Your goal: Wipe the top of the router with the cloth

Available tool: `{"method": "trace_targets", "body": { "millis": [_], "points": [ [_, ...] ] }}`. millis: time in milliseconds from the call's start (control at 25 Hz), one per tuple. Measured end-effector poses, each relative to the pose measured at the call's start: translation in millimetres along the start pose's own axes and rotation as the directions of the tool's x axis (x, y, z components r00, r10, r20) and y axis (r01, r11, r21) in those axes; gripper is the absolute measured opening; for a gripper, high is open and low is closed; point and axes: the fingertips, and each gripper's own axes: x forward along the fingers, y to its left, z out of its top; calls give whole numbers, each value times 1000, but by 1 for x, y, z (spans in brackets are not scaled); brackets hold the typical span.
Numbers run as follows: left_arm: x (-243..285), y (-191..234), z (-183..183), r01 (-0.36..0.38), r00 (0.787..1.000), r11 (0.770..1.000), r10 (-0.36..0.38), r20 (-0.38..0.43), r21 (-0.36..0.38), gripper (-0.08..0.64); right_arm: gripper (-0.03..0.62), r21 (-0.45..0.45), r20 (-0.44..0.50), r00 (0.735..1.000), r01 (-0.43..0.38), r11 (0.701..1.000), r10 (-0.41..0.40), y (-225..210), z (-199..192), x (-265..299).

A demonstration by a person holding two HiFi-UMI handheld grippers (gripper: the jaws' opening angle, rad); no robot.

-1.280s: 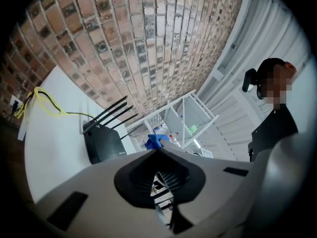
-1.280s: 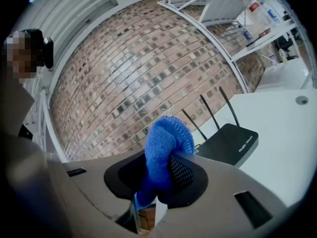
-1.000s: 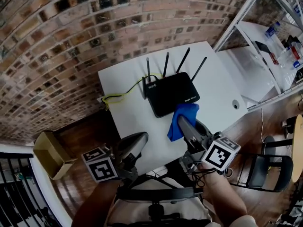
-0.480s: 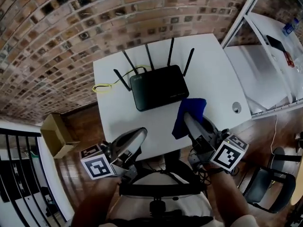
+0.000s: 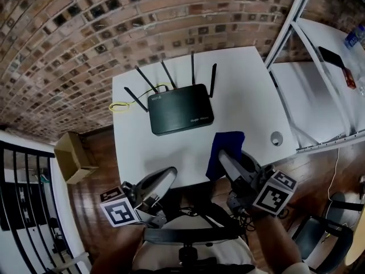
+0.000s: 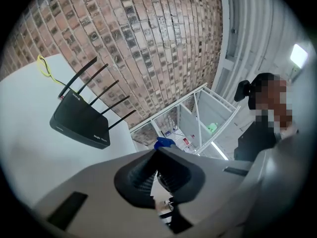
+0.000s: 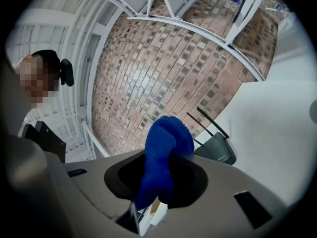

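A black router [image 5: 179, 108] with several upright antennas lies flat on the white table [image 5: 245, 90], near its far edge; it shows too in the left gripper view [image 6: 80, 125] and the right gripper view [image 7: 216, 150]. My right gripper [image 5: 223, 154] is shut on a blue cloth [image 5: 224, 150], held above the table's near edge, apart from the router. The cloth [image 7: 162, 155] bulges out between the jaws. My left gripper [image 5: 169, 173] hangs shut and empty at the front left, off the table.
A yellow cable [image 5: 122, 104] loops from the router's back left. A round hole [image 5: 276, 137] sits in the table's right part. A white shelf frame [image 5: 319, 56] stands at the right, a cardboard box [image 5: 71, 156] on the floor at the left. A person [image 6: 267, 118] shows behind.
The view has shifted: both grippers have drawn back toward me, and the cloth has come away from the router's near right corner to hang over the table's front edge.
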Motion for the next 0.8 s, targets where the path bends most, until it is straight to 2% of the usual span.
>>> {"method": "trace_targets", "body": {
  "millis": [280, 480, 800],
  "points": [
    [-13, -19, 0, 49, 999, 999, -49, 5, 18, 11, 114, -78, 29, 1000, -3, 997, 5, 34, 8, -18],
    [-43, -29, 10, 80, 997, 996, -80, 4, 28, 11, 114, -61, 52, 999, 14, 998, -10, 59, -7, -16],
    [-89, -25, 5, 92, 994, 996, -91, -56, 17, 11, 112, -84, 78, 996, 39, 996, -32, 89, -31, -11]
  ]
}}
